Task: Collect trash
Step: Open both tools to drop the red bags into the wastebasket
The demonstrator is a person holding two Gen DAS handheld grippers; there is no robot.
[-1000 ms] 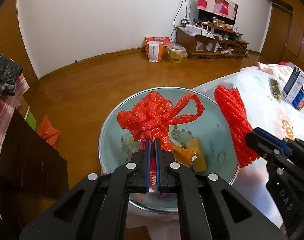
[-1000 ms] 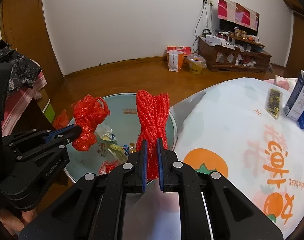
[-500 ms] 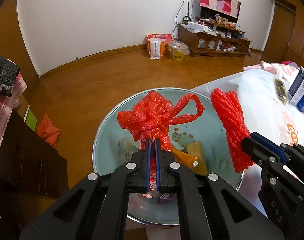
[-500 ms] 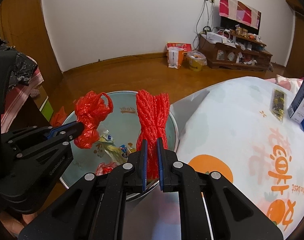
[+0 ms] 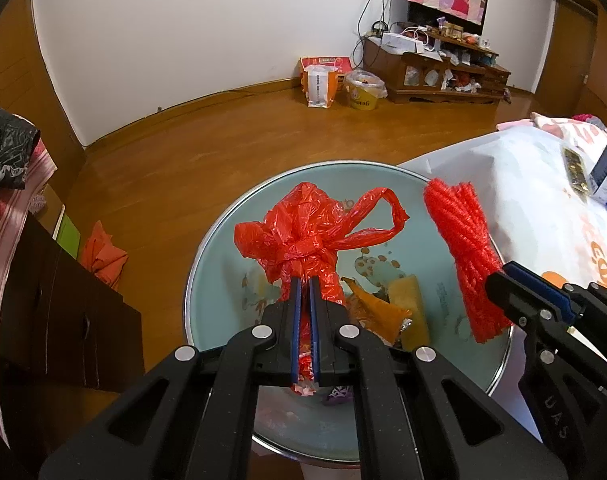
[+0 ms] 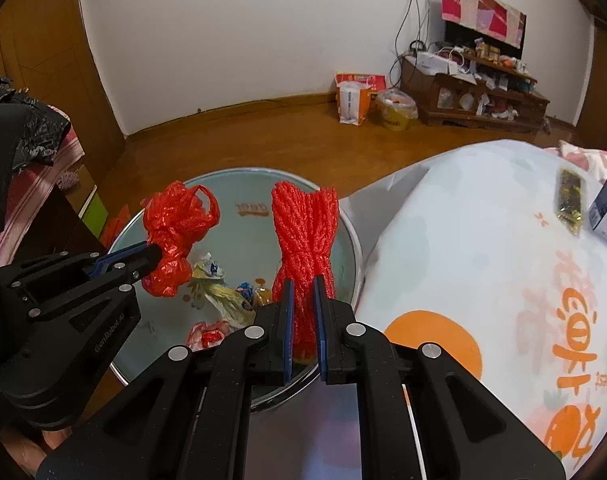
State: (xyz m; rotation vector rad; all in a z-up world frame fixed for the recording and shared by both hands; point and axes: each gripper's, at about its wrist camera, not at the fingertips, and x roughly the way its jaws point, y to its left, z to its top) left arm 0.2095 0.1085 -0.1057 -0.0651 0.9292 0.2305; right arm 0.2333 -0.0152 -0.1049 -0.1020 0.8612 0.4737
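Two grippers over basin, left clamping red bag, right clamping mesh net

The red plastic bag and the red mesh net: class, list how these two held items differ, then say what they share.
The red plastic bag is glossy, crumpled film with a handle loop; the red mesh net is matte, knitted strands. The bag is shut in the left gripper, the net in the right gripper. Both are red and are held above the round basin.
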